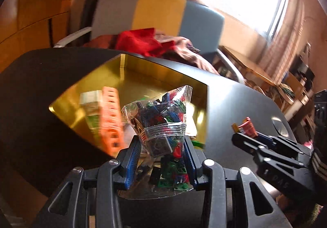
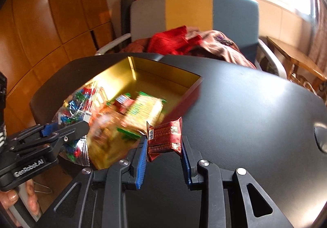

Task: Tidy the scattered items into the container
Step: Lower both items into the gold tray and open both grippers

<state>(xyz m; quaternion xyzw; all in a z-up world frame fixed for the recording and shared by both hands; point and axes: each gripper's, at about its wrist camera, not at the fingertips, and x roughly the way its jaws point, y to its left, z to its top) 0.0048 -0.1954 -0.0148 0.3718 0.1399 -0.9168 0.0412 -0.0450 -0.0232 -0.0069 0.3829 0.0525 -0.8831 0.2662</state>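
Bricks in a crinkly clear bag (image 1: pixel 161 125), lumpy and slippery, sat pinched at the taped waist by the left gripper (image 1: pixel 161 144) above the gold box (image 1: pixel 143 68), while the right gripper (image 2: pixel 163 146) clamped a light, soft chocolate wrapper (image 2: pixel 165 138) by its edges just right of it.

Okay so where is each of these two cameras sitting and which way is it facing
Left wrist: on the left tool, looking down its fingers at the gold box; it grips a bag of bricks, and the right tool shows at right.
Right wrist: on the right tool, gripping a red snack packet beside the box; fingers of a hand show lower left.
Shared: box, black table, striped chair.
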